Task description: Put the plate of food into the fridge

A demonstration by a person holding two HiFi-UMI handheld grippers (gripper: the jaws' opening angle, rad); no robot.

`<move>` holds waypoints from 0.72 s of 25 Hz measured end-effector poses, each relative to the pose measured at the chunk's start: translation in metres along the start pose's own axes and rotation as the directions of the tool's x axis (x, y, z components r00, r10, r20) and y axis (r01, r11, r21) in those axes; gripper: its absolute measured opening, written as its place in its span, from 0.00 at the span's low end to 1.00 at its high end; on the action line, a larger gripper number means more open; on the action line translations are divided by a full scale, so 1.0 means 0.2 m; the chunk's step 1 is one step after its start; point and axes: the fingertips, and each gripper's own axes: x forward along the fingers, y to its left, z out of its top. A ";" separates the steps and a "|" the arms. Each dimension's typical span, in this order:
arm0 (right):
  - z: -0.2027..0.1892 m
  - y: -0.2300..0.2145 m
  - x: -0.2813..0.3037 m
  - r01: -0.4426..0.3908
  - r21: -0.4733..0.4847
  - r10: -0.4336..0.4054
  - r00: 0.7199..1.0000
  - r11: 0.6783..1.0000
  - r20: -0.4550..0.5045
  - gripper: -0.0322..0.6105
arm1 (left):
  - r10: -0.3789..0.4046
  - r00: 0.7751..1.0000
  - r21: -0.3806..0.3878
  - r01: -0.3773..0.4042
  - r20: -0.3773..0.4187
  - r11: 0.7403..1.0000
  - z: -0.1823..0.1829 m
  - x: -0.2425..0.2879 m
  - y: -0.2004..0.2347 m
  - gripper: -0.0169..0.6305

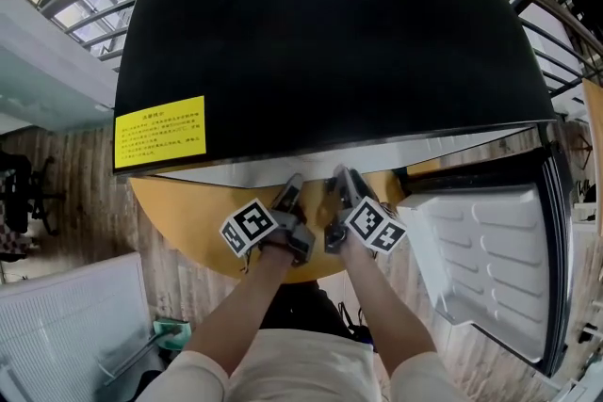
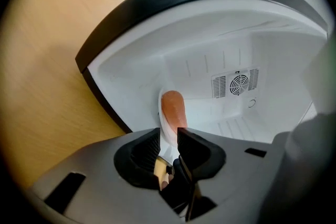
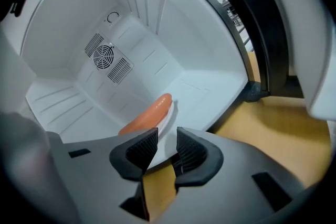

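Note:
A white plate carrying an orange sausage is held edge-on inside the white fridge compartment. My left gripper is shut on one part of the plate's rim. On another part of the plate's rim, beside the sausage, my right gripper is shut too. In the head view both grippers, left and right, reach side by side under the fridge's black top, which hides the plate.
The fridge door stands open to the right. A round yellow table lies under the fridge's front edge. A fan vent sits on the back wall. A yellow label is stuck on the black top.

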 end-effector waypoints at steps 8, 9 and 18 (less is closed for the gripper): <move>-0.05 0.14 -0.24 -0.051 -0.077 0.048 0.998 0.996 -0.035 0.19 | -0.063 0.989 0.159 0.083 -0.131 0.984 -0.08 -0.18 -0.16 0.15; -0.04 0.17 -0.28 -0.063 -0.095 0.060 0.998 0.993 -0.030 0.18 | -0.061 0.988 0.189 0.087 -0.140 0.978 -0.09 -0.22 -0.17 0.14; -0.03 0.45 -0.69 -0.150 -0.313 0.156 0.988 0.938 -0.005 0.09 | -0.031 0.978 0.532 0.138 -0.204 0.836 -0.17 -0.62 -0.40 0.06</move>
